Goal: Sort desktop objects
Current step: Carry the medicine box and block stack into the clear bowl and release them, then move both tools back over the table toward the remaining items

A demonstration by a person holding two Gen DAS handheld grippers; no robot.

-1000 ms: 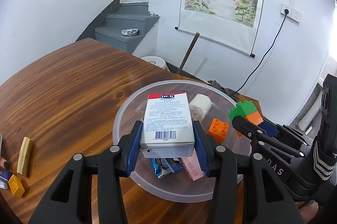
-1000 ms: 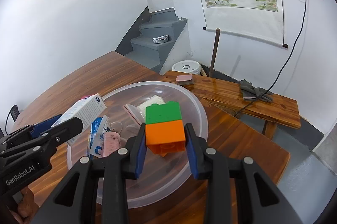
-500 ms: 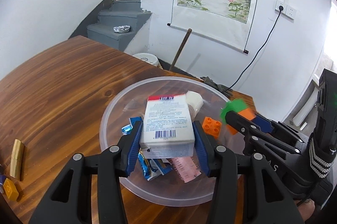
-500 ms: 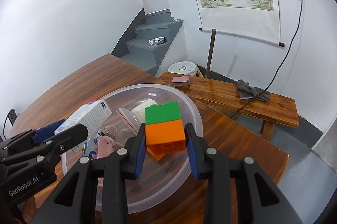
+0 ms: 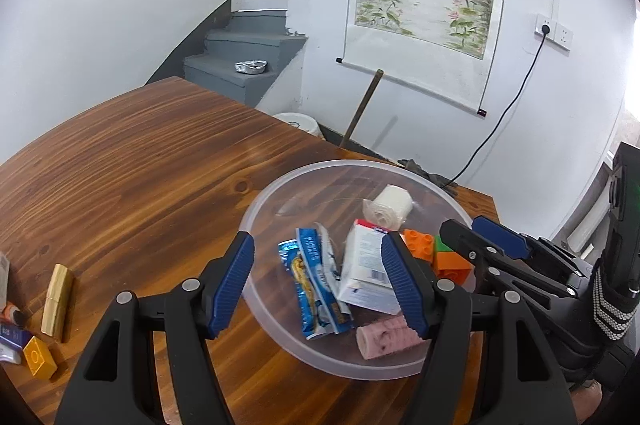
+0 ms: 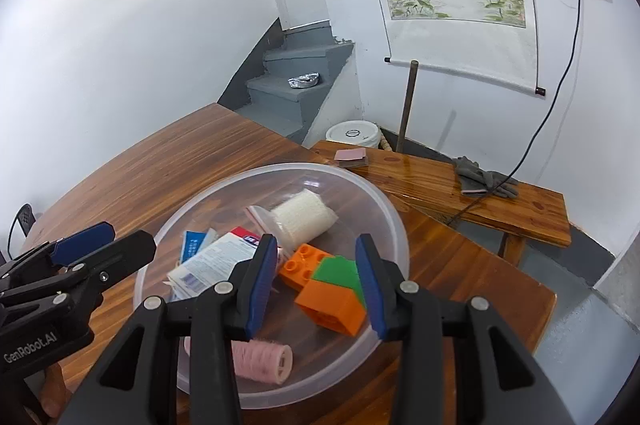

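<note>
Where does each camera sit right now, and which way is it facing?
Left wrist: on the left tool, looking forward and down into the bowl; its open fingers and the right tool show.
Right wrist: on the right tool, over the same bowl; the left tool shows.
Shared: bowl, white box, stairs.

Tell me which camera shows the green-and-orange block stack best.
The right wrist view: the green-and-orange block stack lies tilted in the clear bowl, almost fully visible between the open right gripper. In the left wrist view, only a bit of the stack shows behind the right gripper's fingers.
</note>
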